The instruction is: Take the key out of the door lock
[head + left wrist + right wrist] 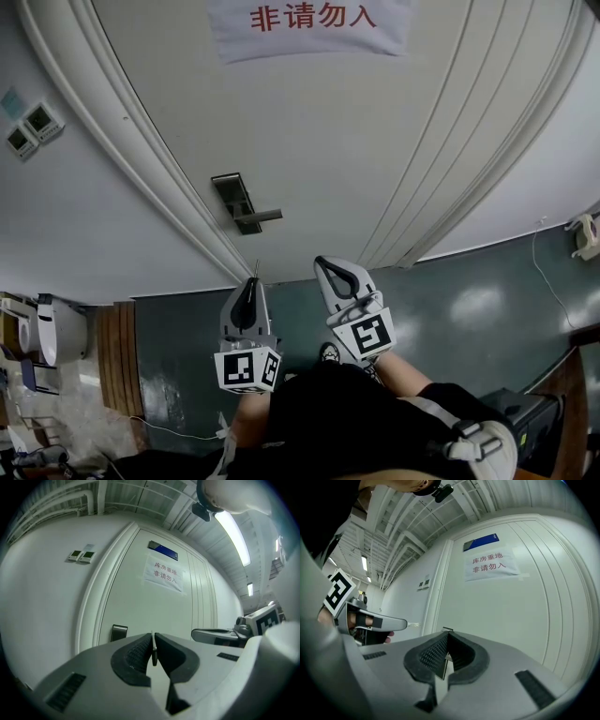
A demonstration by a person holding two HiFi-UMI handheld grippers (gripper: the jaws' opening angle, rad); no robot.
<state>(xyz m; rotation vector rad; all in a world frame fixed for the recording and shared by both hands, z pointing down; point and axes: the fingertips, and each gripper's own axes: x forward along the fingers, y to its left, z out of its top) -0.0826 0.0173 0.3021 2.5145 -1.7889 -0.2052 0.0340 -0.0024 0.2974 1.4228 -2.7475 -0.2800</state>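
The white door [309,141] carries a dark lock plate with a lever handle [246,204]. My left gripper [254,281] is held below the lock, apart from the door, shut on a thin metal key [256,269]. In the left gripper view the key [153,649] stands edge-on between the pressed pads, and the lock plate [118,632] shows beyond. My right gripper [325,265] hovers beside it to the right, shut with nothing in it. The right gripper view shows the left gripper [375,620] with the key tip [412,624] sticking out.
A paper notice with red characters [309,23] is taped high on the door. Two wall switches [33,127] sit left of the door frame [141,159]. The dark floor [469,309] lies below, with a wooden bench [117,366] and clutter at the left.
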